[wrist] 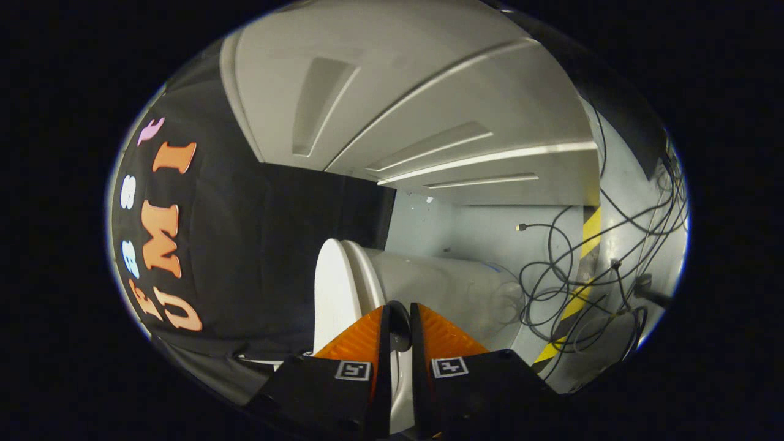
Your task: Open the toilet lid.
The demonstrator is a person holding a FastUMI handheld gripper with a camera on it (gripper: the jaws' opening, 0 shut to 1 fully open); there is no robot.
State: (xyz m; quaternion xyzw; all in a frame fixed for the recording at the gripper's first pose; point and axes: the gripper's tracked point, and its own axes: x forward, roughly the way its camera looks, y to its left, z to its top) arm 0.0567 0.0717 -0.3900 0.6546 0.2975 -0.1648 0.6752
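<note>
The gripper is seen nearly closed, a small dark knob pinched between its fingers at the toilet lid. The hold is best kept firm while the lid is swung clear of the toilet bowl, just beyond.

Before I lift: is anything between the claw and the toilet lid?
Nothing visible. The claw is right at the toilet lid, fingers nearly together around a small dark part; the cables lie off to the side.

We record: toilet lid, plain white; toilet body, pale grey-white; floor, light grey; floor tape, yellow-and-black diagonal stripes; cables, black; tool markers, black-and-white squares.
</note>
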